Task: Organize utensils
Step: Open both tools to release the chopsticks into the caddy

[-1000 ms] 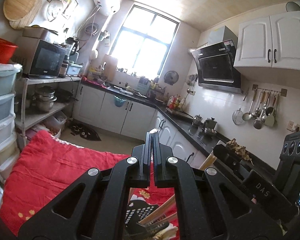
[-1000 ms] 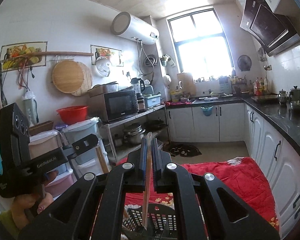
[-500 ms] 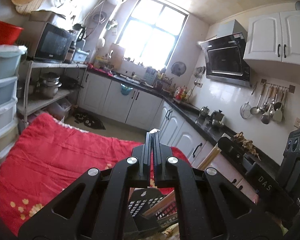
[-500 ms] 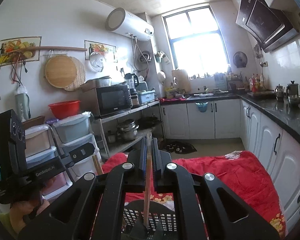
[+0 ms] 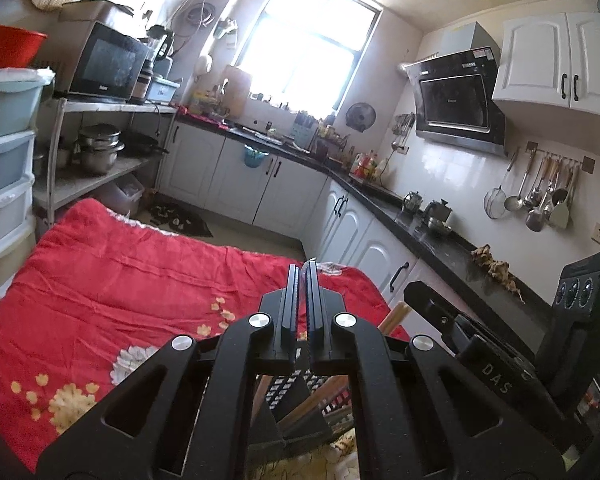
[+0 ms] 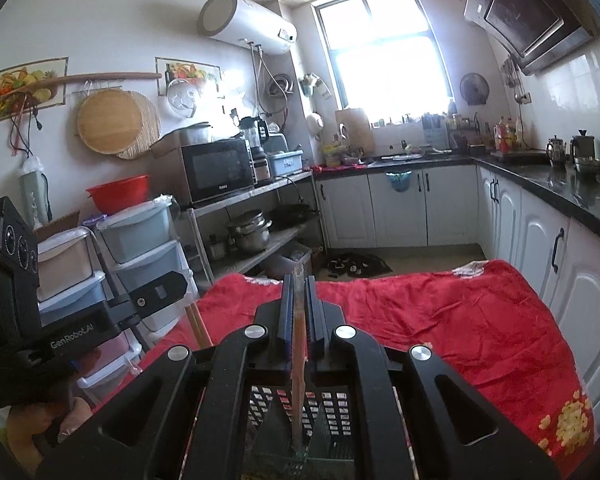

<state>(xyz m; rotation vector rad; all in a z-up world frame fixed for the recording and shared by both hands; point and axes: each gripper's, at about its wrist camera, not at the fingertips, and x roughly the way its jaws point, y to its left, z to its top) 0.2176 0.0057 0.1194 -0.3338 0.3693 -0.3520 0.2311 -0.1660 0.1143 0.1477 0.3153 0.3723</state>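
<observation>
My right gripper (image 6: 298,280) holds a wooden chopstick (image 6: 298,360) upright, its lower end down inside a black perforated basket (image 6: 332,404). Its jaws are opening slightly, and the pads still touch the stick. My left gripper (image 5: 303,268) is shut. In the right wrist view the left gripper (image 6: 160,292) is at the left, with a second wooden chopstick (image 6: 198,324) hanging from its fingers. The basket (image 5: 284,388) also shows under the left fingers, on a red flowered cloth (image 5: 120,300). The right gripper (image 5: 432,300) is close on the right.
Stacked plastic drawers (image 6: 140,248) and a metal shelf with a microwave (image 6: 216,168) stand left of the cloth. White cabinets under a black counter (image 6: 560,196) run along the right and back. A person's hand (image 6: 28,432) holds the left gripper.
Both grippers have sunk toward the basket, which now shows larger under the fingers. More of the red cloth is in view. Each chopstick stays between its fingers.
</observation>
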